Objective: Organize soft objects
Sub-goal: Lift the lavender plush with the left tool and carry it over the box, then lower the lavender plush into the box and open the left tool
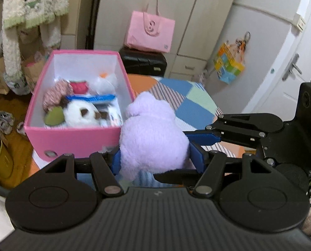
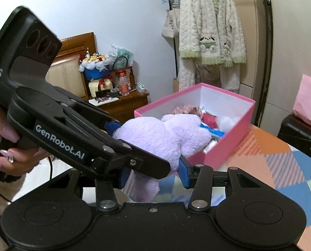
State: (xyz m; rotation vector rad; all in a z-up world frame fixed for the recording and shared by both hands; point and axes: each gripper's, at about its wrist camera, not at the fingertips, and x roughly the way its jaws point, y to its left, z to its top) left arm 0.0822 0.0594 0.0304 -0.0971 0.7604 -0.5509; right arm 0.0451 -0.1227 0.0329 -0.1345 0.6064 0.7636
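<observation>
Two grippers hold one lilac plush (image 1: 153, 133) above a patchwork bed cover (image 1: 197, 96), just beside the near right corner of a pink box (image 1: 71, 140).

Bed cover: bears the box; its near part is hidden behind the gripper bodies.

Box: open-topped, white inside. It contains a white-and-brown plush (image 1: 82, 113), a pink knitted item (image 1: 55, 94), a red item (image 1: 78, 85) and blue-and-white packets (image 1: 92, 98). The contents overlap and are blurred, so their shapes are hard to make out.

Plush: its long axis runs from the grippers toward the box. The rounded far end reaches the box rim and, in the right wrist view, covers part of the opening. A thin flap hangs down at the near end. No face or limbs can be identified.

Left gripper (image 1: 157, 161): blue pads (image 1: 198, 159) press into both sides of the plush's near, wide end. The plush bulges forward past the fingertips.

Right gripper (image 2: 153, 174): clamps the lower flap of the plush. Its left finger is hidden behind the left gripper, which crosses in front. The bulk of the plush lies ahead of and above the pads.

Hand (image 2: 19, 159): wraps the left gripper's handle, partly cut off at the frame edge.
</observation>
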